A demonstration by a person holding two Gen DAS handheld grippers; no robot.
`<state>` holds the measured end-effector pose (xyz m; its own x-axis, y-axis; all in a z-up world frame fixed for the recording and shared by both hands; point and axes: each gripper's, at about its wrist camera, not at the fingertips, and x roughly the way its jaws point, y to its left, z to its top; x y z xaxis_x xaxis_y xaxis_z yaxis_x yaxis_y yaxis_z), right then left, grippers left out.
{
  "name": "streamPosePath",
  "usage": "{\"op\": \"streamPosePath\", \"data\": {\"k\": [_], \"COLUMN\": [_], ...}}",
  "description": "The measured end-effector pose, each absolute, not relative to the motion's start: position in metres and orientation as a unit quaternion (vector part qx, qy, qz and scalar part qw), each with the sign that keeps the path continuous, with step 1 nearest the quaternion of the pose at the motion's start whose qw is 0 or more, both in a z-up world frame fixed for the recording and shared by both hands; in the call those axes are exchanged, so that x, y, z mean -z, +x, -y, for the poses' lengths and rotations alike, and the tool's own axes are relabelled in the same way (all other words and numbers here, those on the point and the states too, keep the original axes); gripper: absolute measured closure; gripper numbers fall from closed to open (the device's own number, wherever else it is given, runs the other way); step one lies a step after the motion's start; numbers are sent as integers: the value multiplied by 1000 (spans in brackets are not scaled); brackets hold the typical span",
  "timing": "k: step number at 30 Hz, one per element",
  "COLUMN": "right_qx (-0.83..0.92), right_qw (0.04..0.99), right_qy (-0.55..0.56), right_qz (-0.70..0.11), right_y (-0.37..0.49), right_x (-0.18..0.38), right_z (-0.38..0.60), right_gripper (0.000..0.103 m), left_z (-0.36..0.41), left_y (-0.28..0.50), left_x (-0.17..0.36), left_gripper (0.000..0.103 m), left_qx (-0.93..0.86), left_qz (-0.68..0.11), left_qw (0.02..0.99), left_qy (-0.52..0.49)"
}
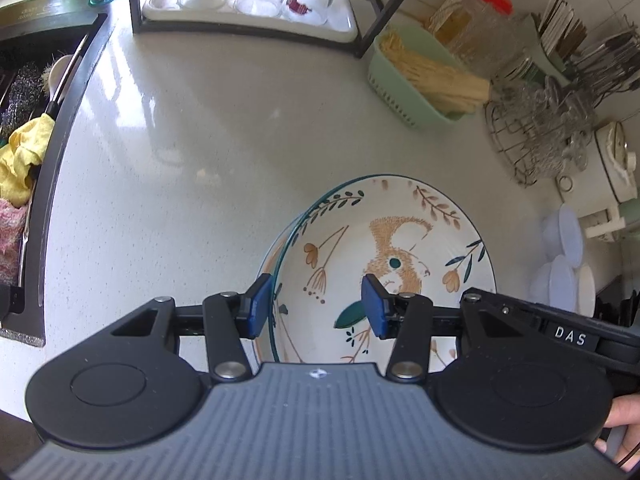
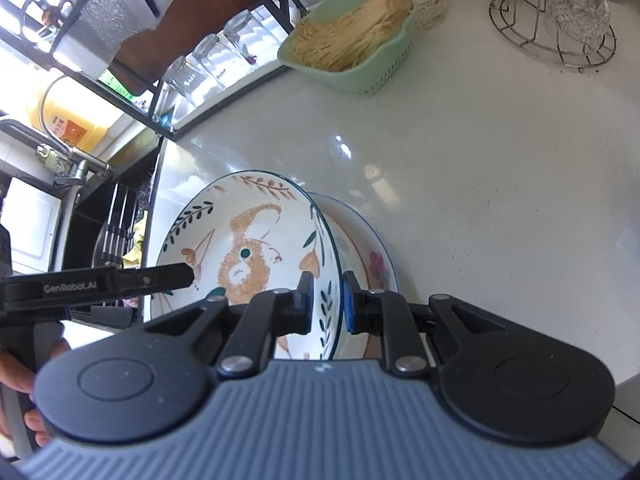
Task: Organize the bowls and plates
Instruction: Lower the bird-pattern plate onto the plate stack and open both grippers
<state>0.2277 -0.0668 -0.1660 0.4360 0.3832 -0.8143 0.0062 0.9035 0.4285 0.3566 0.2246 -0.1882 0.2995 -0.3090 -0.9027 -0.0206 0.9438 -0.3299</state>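
A pale speckled counter (image 1: 192,152) runs beside the sink (image 1: 36,128). Near its front edge, the right gripper (image 2: 326,300) pinches the rabbit bowl (image 2: 240,240) by its rim wall, probably nesting it onto the plate (image 2: 372,256) beneath. The left gripper (image 1: 316,306) straddles the opposite rim (half-spread, not pressing), pointing steeply down.

Bowl (image 2: 248,248): glazed ceramic, glossy. Tabletop (image 1: 192,128): polished speckled stone. Basket (image 1: 404,84) beyond fingers: matt green plastic.
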Motion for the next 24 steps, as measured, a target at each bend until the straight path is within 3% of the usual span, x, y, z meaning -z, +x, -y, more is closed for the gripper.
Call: {"op": "streamPosePath", "data": {"k": [18,24], "right_qx": [-98,-61], "right_qw": [845,860], "right_qy": [138,110], "right_qz": [-507,-495], "right_y": [220,211], "right_x": [172,147], "right_z": [55,53], "right_gripper": [85,82], "left_z": [-205,-211], "left_y": [341,334], "left_x": [192,174], "left_gripper": [50,50], "left_qx": [83,70], "left_qz": [-575,-557], "left_qw": [811,824], "left_qy": [-69,-76]}}
